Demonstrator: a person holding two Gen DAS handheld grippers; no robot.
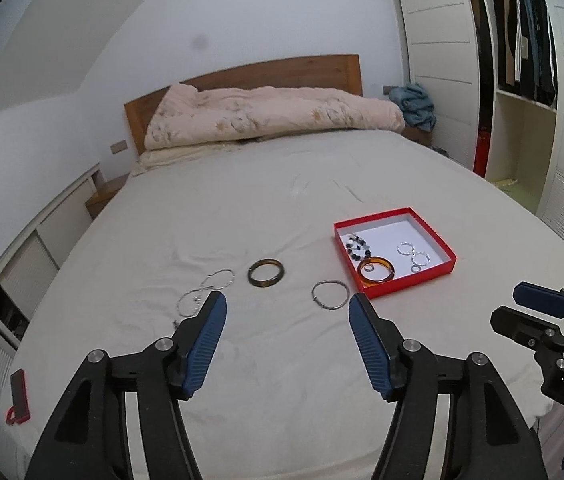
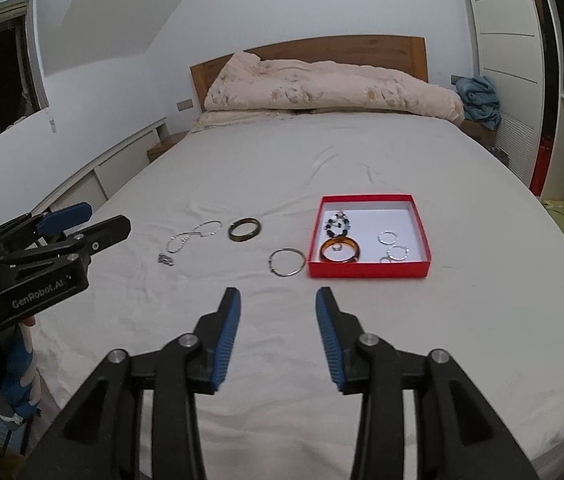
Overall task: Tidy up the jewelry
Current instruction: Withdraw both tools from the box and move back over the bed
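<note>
Lying on your bed sheet (image 2: pixel 322 152), the loose jewelry sits in a row: a silver chain (image 2: pixel 189 237) on the left, a dark bangle (image 2: pixel 244 229) beside it, and a thin silver hoop (image 2: pixel 287 263) just left of the red box (image 2: pixel 368 270). Inside the box you already have an amber bangle (image 2: pixel 340 251) with a small ring within it, a beaded bracelet (image 2: pixel 336 224), and silver rings (image 2: pixel 396 246) toward the right side.

Your left gripper (image 1: pixel 284 308) has its fingers wide apart with nothing between them; your right gripper (image 2: pixel 277 300) stands narrower, fingers also empty. Both hang above the sheet, well short of the jewelry.

Only your left view shows a red and black object (image 1: pixel 19 396) at the near left edge of the bed and hanging clothes (image 1: pixel 522 40) in the wardrobe. Only your right view shows a dark window (image 2: pixel 5 76) and a blue and white sleeve (image 2: pixel 13 384) under the left gripper.
</note>
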